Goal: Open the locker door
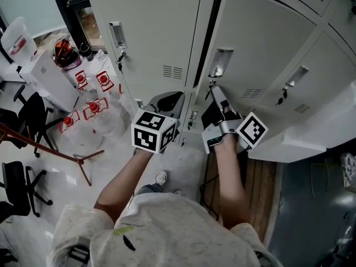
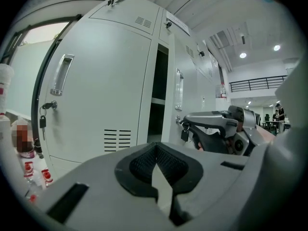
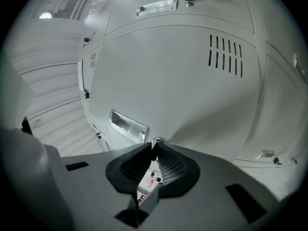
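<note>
A grey locker door point(image 1: 261, 43) stands slightly ajar, with a dark gap point(image 1: 209, 32) along its left edge. In the left gripper view the same gap point(image 2: 158, 93) shows the dark inside and a shelf. The door has a recessed handle point(image 1: 221, 62), also visible in the right gripper view as the handle point(image 3: 128, 125). My right gripper point(image 1: 213, 89) is at the lock just below that handle. It is shut on the key point(image 3: 156, 140), and a tag point(image 2: 184, 134) dangles under it. My left gripper point(image 1: 169, 100) hangs lower and to the left, shut on nothing point(image 2: 156, 166).
To the left is a closed locker door point(image 1: 150, 32) with its own handle point(image 1: 117, 35) and key point(image 1: 119, 57). Red-capped water bottles point(image 1: 92, 107), a white box point(image 1: 53, 79) and office chairs point(image 1: 25, 115) crowd the floor at left. An open locker door point(image 1: 311, 129) juts out at right.
</note>
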The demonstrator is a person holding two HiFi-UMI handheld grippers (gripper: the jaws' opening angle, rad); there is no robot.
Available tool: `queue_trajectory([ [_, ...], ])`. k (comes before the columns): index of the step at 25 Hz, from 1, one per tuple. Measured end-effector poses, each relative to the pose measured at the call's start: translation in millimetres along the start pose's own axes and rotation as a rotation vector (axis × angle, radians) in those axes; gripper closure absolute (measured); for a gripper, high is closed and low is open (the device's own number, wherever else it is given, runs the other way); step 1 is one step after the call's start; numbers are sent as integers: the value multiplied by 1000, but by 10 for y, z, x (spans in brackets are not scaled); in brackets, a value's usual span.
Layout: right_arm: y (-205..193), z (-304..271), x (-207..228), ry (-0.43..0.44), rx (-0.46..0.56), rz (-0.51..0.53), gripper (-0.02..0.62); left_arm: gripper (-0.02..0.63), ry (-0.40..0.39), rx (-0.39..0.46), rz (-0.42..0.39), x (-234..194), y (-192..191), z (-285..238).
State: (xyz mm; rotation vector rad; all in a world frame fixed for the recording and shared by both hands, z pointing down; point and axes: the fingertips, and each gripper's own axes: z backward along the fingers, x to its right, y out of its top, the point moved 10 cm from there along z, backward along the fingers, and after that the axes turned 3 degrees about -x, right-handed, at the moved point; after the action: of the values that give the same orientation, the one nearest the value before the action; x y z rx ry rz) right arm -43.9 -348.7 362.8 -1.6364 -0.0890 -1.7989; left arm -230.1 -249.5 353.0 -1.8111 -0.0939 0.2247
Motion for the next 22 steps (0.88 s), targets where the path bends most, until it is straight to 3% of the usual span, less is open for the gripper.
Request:
queue_trajectory([
  [13, 9, 356, -65, 21, -53, -6, 558, 600, 33, 5, 7, 410, -80, 210],
  [22, -54, 580, -148, 12, -12, -4, 561, 600, -21, 11, -25, 572, -38, 337],
])
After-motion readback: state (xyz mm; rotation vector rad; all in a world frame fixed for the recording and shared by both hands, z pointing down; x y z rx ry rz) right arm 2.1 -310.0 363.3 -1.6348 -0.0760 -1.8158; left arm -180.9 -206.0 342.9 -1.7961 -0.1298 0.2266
